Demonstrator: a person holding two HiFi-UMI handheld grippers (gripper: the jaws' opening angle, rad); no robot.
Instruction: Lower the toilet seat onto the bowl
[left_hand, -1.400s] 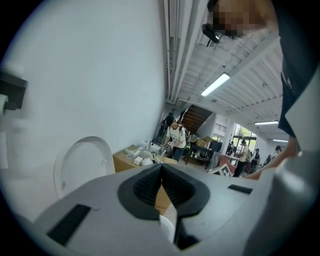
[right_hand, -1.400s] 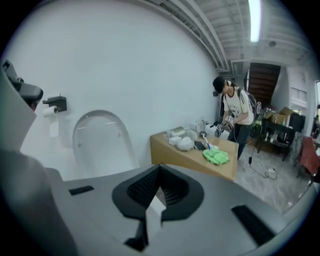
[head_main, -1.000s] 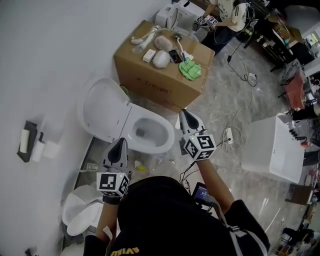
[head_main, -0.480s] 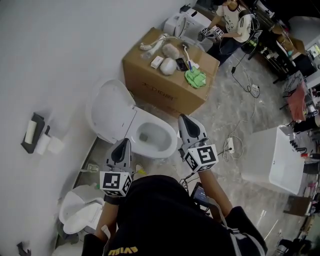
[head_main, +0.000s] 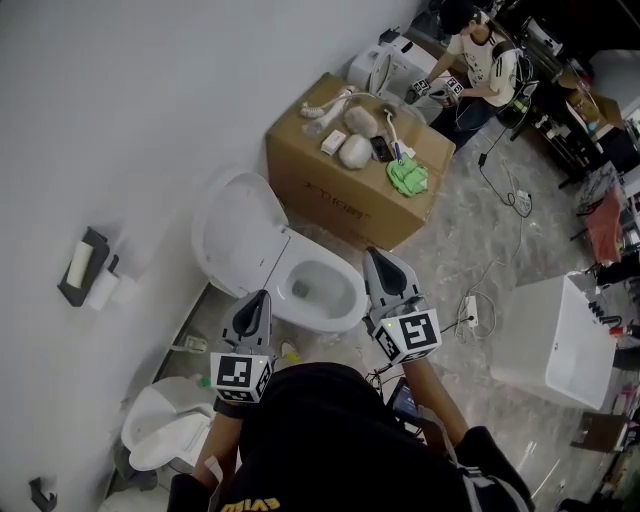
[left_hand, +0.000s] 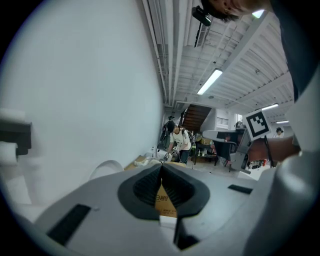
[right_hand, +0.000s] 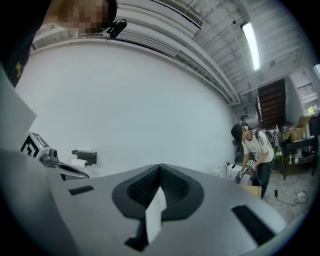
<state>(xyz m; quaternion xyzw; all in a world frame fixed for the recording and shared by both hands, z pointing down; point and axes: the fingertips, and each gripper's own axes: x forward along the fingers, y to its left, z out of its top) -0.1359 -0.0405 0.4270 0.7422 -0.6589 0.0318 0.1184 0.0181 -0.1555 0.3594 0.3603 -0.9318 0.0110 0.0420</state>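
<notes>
Seat (head_main: 238, 232) is up, leaning back toward the wall, at 10 o'clock of the bowl (head_main: 338, 320); not lowered yet. Left gripper (head_main: 261, 295) sits at the bowl's 7 o'clock and right gripper (head_main: 373, 253) at its 3 o'clock, both apart from seat and bowl, touching nothing. Both pairs of jaws are pressed together with nothing between them; each gripper view shows the pads meeting. Likely reason: a hinged seat wants a push or hook at its top edge, not a pinch, so closed tips make a stiff pusher. Grippers flank the bowl, which reads as approach, neither one committed. Box (head_main: 340, 200) at 1 o'clock of the bowl crowds the right side, so a reach over the bowl or from the left looks cleaner. Risk: past its balance point the seat could fall free and slam, so it needs support on the way down.
</notes>
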